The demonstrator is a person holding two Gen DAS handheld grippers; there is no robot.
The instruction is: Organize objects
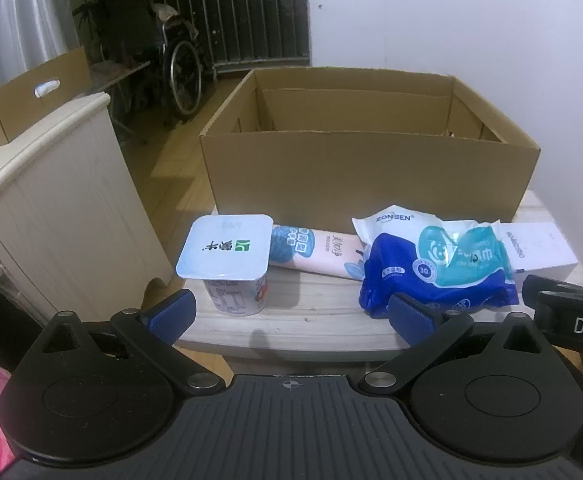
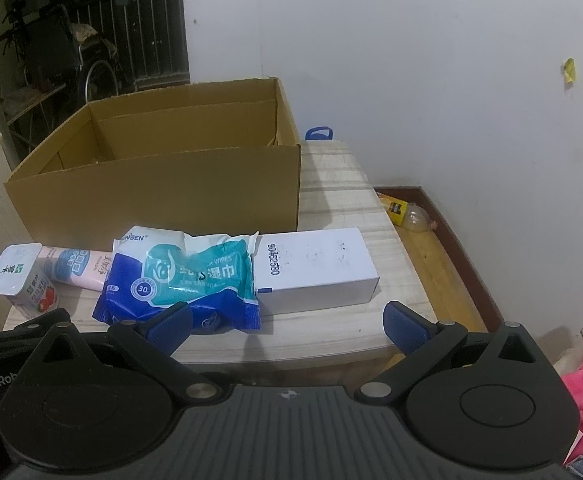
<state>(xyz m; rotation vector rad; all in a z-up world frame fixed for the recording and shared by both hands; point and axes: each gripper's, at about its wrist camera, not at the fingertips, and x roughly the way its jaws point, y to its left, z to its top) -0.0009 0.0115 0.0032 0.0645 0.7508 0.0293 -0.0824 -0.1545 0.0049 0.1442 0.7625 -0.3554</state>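
Four things sit in a row on the small wooden table (image 1: 311,320) in the left wrist view: a yogurt cup (image 1: 231,264) at the left end, a pink tube (image 1: 319,254) lying on its side behind it, a blue and teal pack of wipes (image 1: 439,268) overlapping the tube's end, and a white box (image 1: 543,248) poking out past the wipes. Behind them all is a big open cardboard box (image 1: 367,172), nothing visible inside from here. The left gripper (image 1: 291,316) hangs spread wide over the near edge of the table, nothing between the fingers.

Over in the right wrist view, same lineup from the other side: cup (image 2: 23,276) far left, tube (image 2: 79,266), wipes (image 2: 187,280), then the white box (image 2: 315,272) touching the wipes. The right gripper (image 2: 287,326) is spread wide too, holding nothing, with one fingertip (image 2: 171,326) in front of the wipes pack. The cardboard box (image 2: 159,192) takes up the back left of the table (image 2: 351,200).
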